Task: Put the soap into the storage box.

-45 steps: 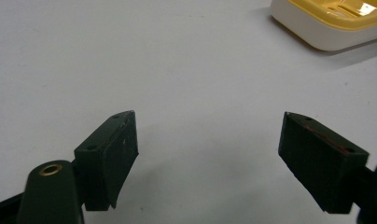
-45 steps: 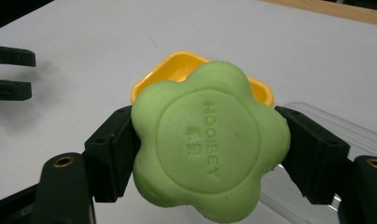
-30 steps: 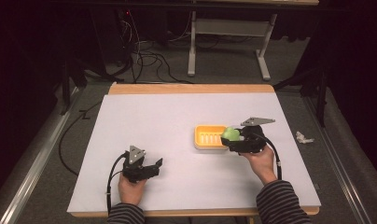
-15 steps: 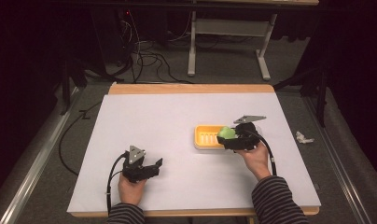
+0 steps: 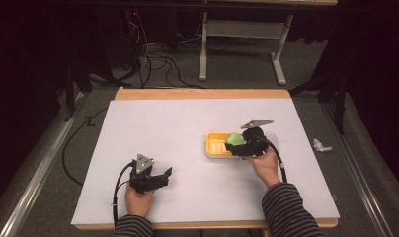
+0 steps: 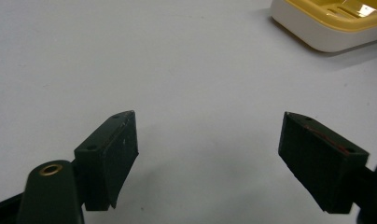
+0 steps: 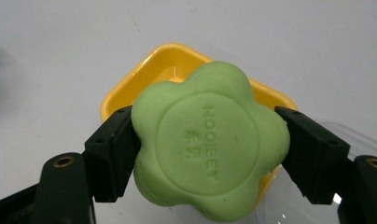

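Observation:
A green flower-shaped soap [image 7: 210, 142] with raised lettering sits between the jaws of my right gripper [image 7: 207, 149], which is shut on it. The soap [image 5: 234, 139] hangs just over the right end of a yellow soap dish [image 5: 218, 145] on the white table. In the right gripper view the yellow dish [image 7: 130, 84] lies right beneath the soap. My left gripper [image 5: 158, 178] rests near the table's front left, jaws wide open with nothing between them [image 6: 207, 158]. The dish's corner [image 6: 336, 23] appears at the upper right of the left gripper view.
A clear plastic lid [image 7: 359, 140] lies beside the dish on its right. A crumpled white scrap [image 5: 321, 145] lies on the floor right of the table. Cables [image 5: 153, 59] and a table frame [image 5: 242, 44] stand beyond the far edge.
My right gripper with the green soap has shifted slightly left and lower, over the dish. The left gripper has kept still.

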